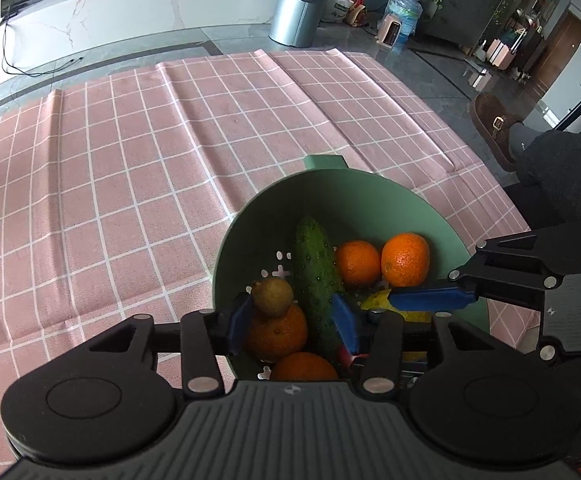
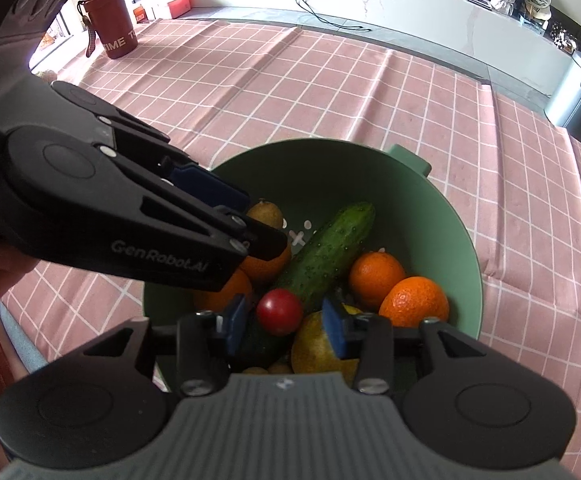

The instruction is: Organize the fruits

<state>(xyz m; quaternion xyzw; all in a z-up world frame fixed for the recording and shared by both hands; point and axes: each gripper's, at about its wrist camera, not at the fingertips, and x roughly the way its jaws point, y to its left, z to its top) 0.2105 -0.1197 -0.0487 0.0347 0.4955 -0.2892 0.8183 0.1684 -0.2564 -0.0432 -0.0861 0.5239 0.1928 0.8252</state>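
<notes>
both grippers hang over the green colander (image 1: 370,196) on the pink checked cloth (image 1: 130,160), left gripper (image 1: 292,318) spread above an orange (image 1: 276,334), right gripper (image 2: 284,320) spread around a small red tomato (image 2: 279,312), apparently poised to sort the fruit

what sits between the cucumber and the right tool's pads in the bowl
A small red tomato, seen in the right wrist view, lies between the cucumber and the right tool.
</notes>
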